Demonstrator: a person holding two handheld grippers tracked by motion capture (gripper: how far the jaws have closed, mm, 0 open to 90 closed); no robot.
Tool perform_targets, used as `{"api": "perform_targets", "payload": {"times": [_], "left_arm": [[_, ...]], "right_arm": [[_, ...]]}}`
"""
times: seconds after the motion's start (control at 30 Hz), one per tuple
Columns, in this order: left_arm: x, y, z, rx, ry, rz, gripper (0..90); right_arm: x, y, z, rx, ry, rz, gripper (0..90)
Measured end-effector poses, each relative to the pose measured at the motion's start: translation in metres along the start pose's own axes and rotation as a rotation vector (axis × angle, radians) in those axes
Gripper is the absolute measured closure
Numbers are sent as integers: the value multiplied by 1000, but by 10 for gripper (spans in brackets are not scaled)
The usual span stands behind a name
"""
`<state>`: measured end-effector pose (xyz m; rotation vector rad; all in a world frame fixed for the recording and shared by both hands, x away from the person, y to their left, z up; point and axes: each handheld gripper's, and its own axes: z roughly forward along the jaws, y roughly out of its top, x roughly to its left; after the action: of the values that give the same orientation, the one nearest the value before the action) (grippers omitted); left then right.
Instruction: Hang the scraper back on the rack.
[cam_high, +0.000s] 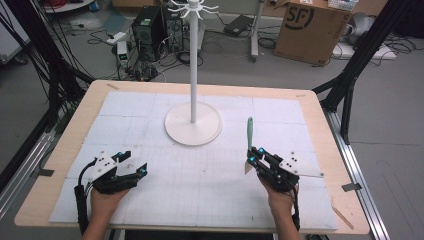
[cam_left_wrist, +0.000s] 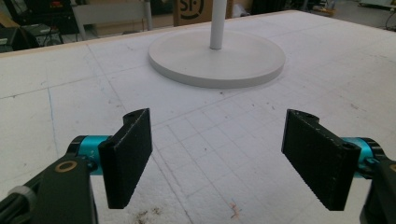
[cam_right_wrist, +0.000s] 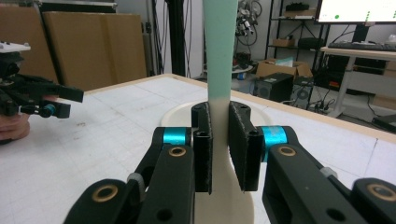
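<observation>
So the thing being handled here is a spatula (cam_high: 249, 131) with a mint-green handle and a cream-white blade, and it's clamped in the right gripper (cam_high: 251, 159) over the right side of the table (cam_high: 60, 150), a bit in front of and to the right of the stand's base. In the right gripper view the two black jaws are pinched tight on the pale neck right where green turns to cream (cam_right_wrist: 219, 105), handle pointing away from the hand and the wider blade end down toward the palm. My guess is it's held that way so the handle tip is free, since the white stand (cam_high: 193, 65) in the middle has little hooks (cam_high: 192, 10) at the top, and leading with the handle would make sense for hanging it; can't see whether the handle has a hole though. The left gripper (cam_high: 131, 165) sits low at the left front of the foam mat (cam_high: 130, 105) with its jaws spread wide and nothing between them, just gridded foam, pointed roughly at the stand's round base (cam_left_wrist: 217, 60). Looks like it's parked out of the way, or ready to steady the stand if needed. Count: one spatula, one stand, two grippers, one cardboard box (cam_high: 310, 27) on the floor behind.
</observation>
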<state>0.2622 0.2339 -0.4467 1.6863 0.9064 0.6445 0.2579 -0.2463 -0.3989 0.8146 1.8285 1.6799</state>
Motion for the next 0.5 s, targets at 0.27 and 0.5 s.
{"api": "perform_targets", "payload": {"times": [0.27,0.5], "left_arm": [[0,0,0,0,1,0,250],[0,0,0,0,-2,-2,250]], "right_arm": [[-3,-1,-2,-11,-14,6,803],[-4,-1,-2,-21,-11,5,805]]}}
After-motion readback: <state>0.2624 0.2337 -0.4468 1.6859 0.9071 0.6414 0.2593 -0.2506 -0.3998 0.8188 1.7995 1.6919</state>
